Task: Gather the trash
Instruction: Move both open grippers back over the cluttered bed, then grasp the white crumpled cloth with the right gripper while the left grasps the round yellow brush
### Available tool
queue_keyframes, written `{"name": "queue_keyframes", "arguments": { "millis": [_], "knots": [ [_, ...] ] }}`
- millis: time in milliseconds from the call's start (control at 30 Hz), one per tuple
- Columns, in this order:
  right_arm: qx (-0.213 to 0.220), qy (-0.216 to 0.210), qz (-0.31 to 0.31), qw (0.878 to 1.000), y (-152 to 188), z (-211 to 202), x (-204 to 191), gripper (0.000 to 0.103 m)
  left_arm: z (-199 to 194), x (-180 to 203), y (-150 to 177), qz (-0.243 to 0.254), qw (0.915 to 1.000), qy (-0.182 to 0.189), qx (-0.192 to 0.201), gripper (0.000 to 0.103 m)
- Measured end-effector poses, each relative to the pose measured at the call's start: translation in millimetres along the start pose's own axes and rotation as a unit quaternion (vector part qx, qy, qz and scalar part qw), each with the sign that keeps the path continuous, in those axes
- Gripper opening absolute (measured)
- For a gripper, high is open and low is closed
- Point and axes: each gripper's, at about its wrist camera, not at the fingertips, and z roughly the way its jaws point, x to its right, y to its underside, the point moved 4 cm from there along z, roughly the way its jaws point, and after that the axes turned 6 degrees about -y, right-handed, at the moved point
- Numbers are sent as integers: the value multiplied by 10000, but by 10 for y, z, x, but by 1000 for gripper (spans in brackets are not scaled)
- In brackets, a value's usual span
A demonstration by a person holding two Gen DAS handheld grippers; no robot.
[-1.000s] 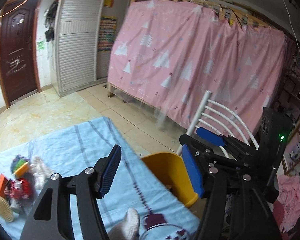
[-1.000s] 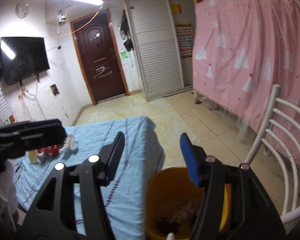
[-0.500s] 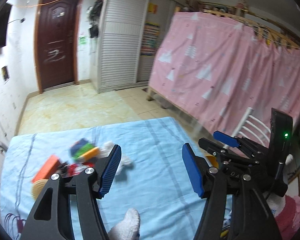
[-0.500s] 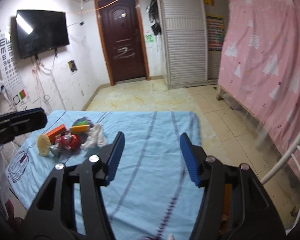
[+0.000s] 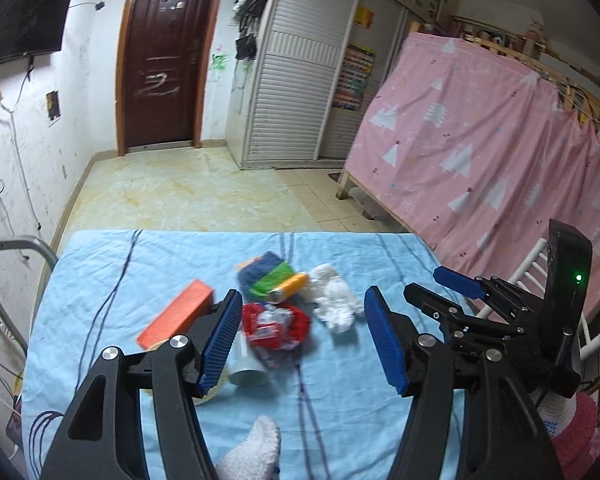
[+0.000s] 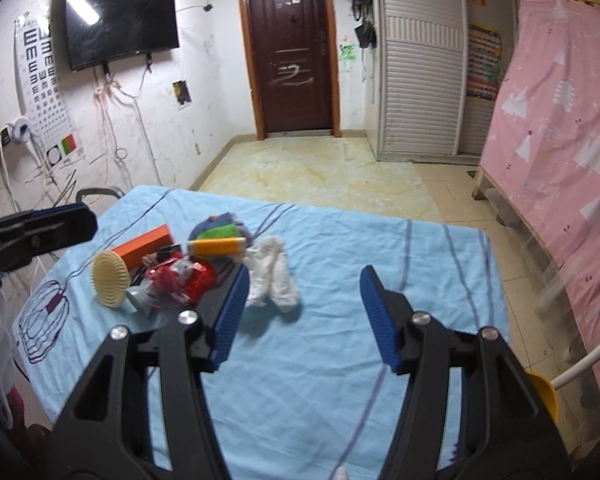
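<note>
Both grippers hover over the table with the light blue cloth (image 6: 340, 272), angled down at it. Left gripper (image 5: 300, 340): jaws about half open, nothing between the pads. Right gripper (image 6: 302, 316): same, jaws part open and empty.

Trash sits in one loose pile on the cloth, toward the far left of the table in the right wrist view:
- orange box (image 6: 142, 246) at the back left
- round cream bristle brush (image 6: 110, 278) standing on edge, just in front of the box
- red crinkled wrapper (image 6: 184, 280) in the middle, touching a white cup (image 5: 246, 368) lying on its side
- orange tube (image 6: 216, 247) lying across a blue and green bag (image 6: 216, 228)
- crumpled white tissue (image 6: 272, 276) on the right edge of the pile, nearest the right gripper's left pad

In the left wrist view the pile lies straight ahead between the fingers, the red wrapper most central. Rim of a yellow bin (image 6: 546, 394) shows at the table's right, beside a white chair (image 6: 580, 364).
</note>
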Motion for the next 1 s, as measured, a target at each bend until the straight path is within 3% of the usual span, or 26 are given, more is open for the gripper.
{"name": "queue_keyframes", "arguments": {
  "millis": [300, 567, 1000],
  "knots": [
    [-235, -194, -115, 9995, 11, 282, -208, 56, 85, -387, 88, -279, 9993, -203, -148, 55],
    [-402, -251, -177, 9987, 2, 478, -265, 62, 189, -619, 177, -446, 9978, -403, -288, 75],
    [-752, -234, -209, 9967, 34, 799, -223, 63, 513, -750, 451, -421, 9929, -847, -722, 80]
  ]
}}
